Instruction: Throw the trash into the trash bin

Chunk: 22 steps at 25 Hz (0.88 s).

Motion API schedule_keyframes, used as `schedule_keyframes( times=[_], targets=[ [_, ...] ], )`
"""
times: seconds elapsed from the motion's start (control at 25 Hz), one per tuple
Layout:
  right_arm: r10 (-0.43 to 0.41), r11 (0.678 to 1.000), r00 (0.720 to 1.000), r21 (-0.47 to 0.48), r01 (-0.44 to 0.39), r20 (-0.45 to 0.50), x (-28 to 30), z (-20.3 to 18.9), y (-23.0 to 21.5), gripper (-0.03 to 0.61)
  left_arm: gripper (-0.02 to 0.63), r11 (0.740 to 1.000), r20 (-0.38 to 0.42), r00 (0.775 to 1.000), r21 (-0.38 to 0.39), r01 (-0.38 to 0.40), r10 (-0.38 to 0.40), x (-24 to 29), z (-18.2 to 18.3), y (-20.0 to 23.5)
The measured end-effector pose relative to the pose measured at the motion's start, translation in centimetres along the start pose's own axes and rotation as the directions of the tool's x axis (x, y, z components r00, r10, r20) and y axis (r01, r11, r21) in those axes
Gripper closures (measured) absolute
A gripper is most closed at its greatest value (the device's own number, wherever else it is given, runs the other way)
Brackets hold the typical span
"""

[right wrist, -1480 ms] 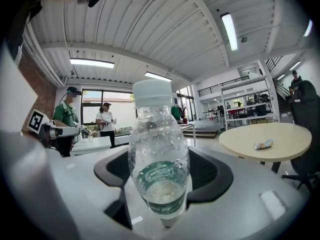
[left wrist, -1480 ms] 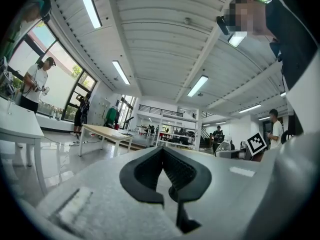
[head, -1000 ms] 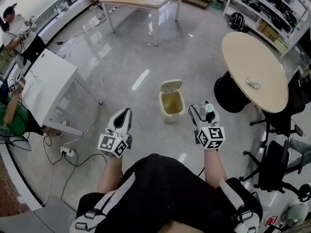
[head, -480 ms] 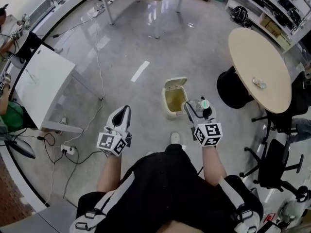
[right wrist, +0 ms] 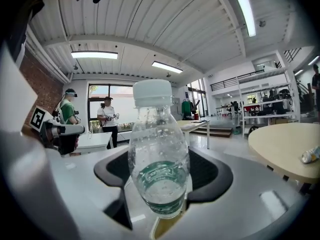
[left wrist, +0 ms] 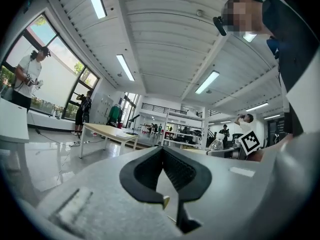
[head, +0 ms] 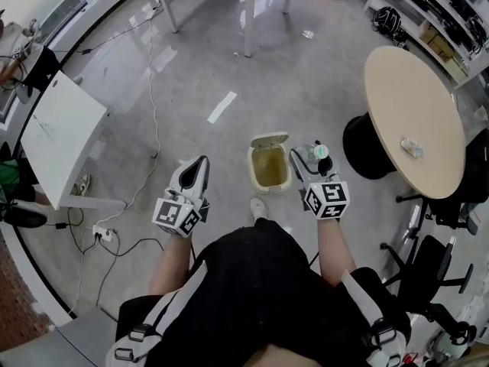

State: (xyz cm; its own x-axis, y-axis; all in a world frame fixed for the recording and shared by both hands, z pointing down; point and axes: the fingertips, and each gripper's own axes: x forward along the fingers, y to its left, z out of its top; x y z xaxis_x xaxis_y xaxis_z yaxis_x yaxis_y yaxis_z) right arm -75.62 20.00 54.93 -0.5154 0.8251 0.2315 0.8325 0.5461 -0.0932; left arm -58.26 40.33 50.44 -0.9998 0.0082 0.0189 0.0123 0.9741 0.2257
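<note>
A small beige trash bin (head: 269, 165) stands on the floor with its lid flipped up, between my two grippers in the head view. My right gripper (head: 304, 160) is just right of the bin and shut on a clear plastic bottle (right wrist: 159, 154) with a green label and a pale cap (head: 323, 151). The bottle stands upright between the jaws of the right gripper (right wrist: 160, 186). My left gripper (head: 199, 167) is left of the bin. In its own view the left gripper (left wrist: 162, 154) has its pads together with nothing between them.
A round wooden table (head: 412, 90) with a small wrapper (head: 411, 147) stands to the right, office chairs (head: 435, 274) beside it. At the left are a white table (head: 61, 132), with cables and a power strip (head: 103, 234) on the floor. People stand far off by the windows.
The bin has come closer and now lies between the two grippers. Both grippers moved forward with the person. The bottle stays held in the right gripper.
</note>
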Motion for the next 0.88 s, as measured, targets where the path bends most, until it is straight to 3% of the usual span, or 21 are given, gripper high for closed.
schedule_keyframes(
  times=[0.24,0.44,0.88],
  targets=[
    [0.042,0.999,0.998,0.013,-0.041,-0.038,3.2,-0.7,-2.7,0.249,0.612,1.0,-0.027,1.0,-0.007,-0.002,0.002,5.5,-1.2,-0.7],
    [0.083,0.997,0.991,0.02,-0.081,-0.108,4.6,-3.7,-3.2,0.249,0.614,0.999,-0.085,0.996,-0.042,0.0,-0.003,7.8,-4.6,-0.9],
    [0.153,0.988,0.948,0.064,-0.14,-0.28,5.0,-12.6,-1.7,0.249,0.612,0.992,-0.219,0.976,-0.121,-0.034,0.006,7.6,-11.9,-1.7]
  ],
)
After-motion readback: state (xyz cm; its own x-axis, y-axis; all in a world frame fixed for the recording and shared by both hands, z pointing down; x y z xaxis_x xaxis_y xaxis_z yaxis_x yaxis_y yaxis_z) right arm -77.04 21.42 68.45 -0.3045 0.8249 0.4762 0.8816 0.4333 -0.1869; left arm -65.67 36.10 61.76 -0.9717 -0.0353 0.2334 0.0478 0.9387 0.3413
